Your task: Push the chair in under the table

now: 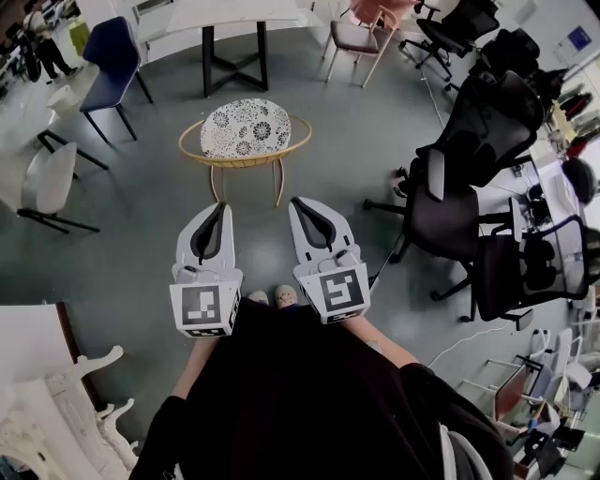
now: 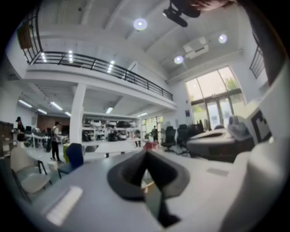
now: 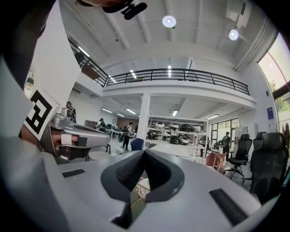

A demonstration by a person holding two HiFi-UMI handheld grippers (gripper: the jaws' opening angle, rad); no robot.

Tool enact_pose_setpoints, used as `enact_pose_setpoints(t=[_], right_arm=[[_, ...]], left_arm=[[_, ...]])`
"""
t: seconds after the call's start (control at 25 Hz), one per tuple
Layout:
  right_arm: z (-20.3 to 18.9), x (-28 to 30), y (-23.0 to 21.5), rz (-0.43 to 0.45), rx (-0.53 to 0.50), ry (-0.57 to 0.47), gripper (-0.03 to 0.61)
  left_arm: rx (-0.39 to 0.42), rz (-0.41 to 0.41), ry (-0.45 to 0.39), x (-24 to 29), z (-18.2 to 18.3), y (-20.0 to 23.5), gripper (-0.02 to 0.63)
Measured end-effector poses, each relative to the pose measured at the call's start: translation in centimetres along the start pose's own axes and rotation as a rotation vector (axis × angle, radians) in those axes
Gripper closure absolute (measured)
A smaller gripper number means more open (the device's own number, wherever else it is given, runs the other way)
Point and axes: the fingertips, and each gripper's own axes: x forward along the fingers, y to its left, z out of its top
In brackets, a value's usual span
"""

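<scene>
Open hall, grey floor, black office chairs at our right | wire chair with patterned cushion stands ahead of us, just before the white tabletop — not under it | we hold left tongs and right tongs side by side, short of the chair, not touching it | both pairs of jaws together — nothing between them

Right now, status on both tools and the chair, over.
Left tool and right tool both shut, empty, short of the chair. Chair stands out from the table, untouched. Nothing seen between them.
</scene>
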Motion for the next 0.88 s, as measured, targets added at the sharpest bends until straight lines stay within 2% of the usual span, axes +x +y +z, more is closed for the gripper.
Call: enact_pose_setpoints(t=[0.32,0.48,0.88], right_arm=[[0.2,1.0,0.9,-0.007,0.0,-0.009,0.558],[0.8,1.8,0.8,-0.029,0.05,-0.02,0.557],[-0.5,4.1,0.9,-0.069,0.056,-0.014,0.557]], left_arm=[[0.0,0.003,-0.004,0.0,-0.1,1.4,0.604],[0.002,-0.009,-0.012,0.3,-0.3,2.2,0.603],[-0.018,-0.051,-0.008,1.5,-1.8,4.8,0.604]])
